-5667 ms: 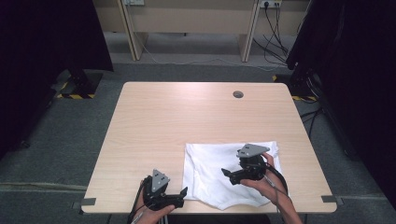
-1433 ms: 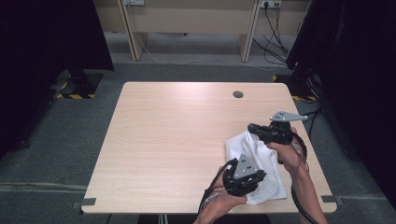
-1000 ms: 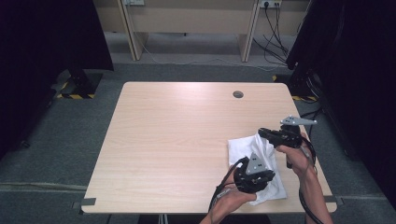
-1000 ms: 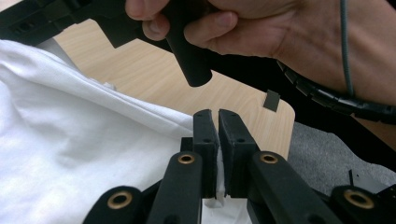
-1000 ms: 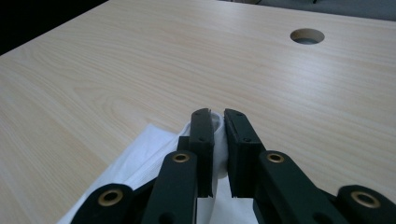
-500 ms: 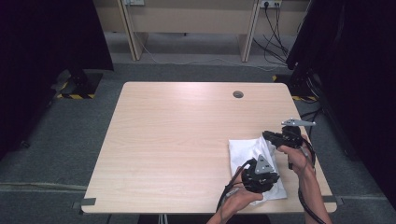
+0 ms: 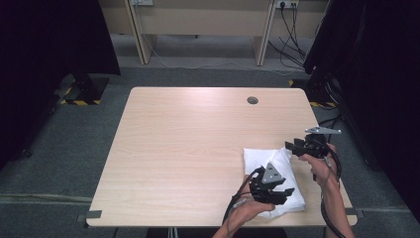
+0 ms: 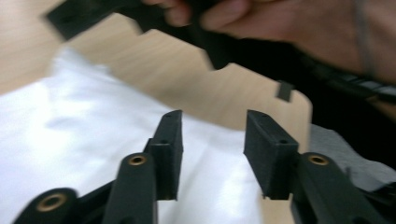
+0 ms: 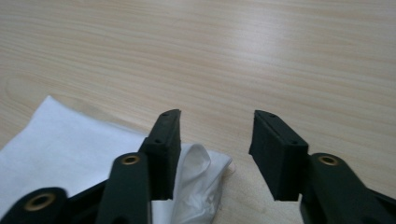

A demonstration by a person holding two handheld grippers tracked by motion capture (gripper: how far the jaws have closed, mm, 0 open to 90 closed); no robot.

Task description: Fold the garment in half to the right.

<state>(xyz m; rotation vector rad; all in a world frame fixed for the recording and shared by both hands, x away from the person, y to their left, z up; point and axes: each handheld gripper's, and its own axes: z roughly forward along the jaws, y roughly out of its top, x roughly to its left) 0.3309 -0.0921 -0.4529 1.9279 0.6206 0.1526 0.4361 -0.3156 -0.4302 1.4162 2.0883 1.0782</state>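
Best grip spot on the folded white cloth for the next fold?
Probably the puckered corner of the white cloth by the right gripper. It stands up off the table, so open fingers can come from the side and pinch it; the rest lies flat.

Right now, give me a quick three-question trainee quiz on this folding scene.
1. True or false: the white garment lies folded at the table's near right corner.
2. Which tongs hover over the garment's near edge: A left tongs, B right tongs?
3. In the right gripper view, what lies between the right tongs' jaws?

Key
1. True.
2. A.
3. Mostly bare table; a crumpled bit of the garment lies beside the left-hand jaw, unpinched. Both tongs' jaws have just been opening and hold nothing.
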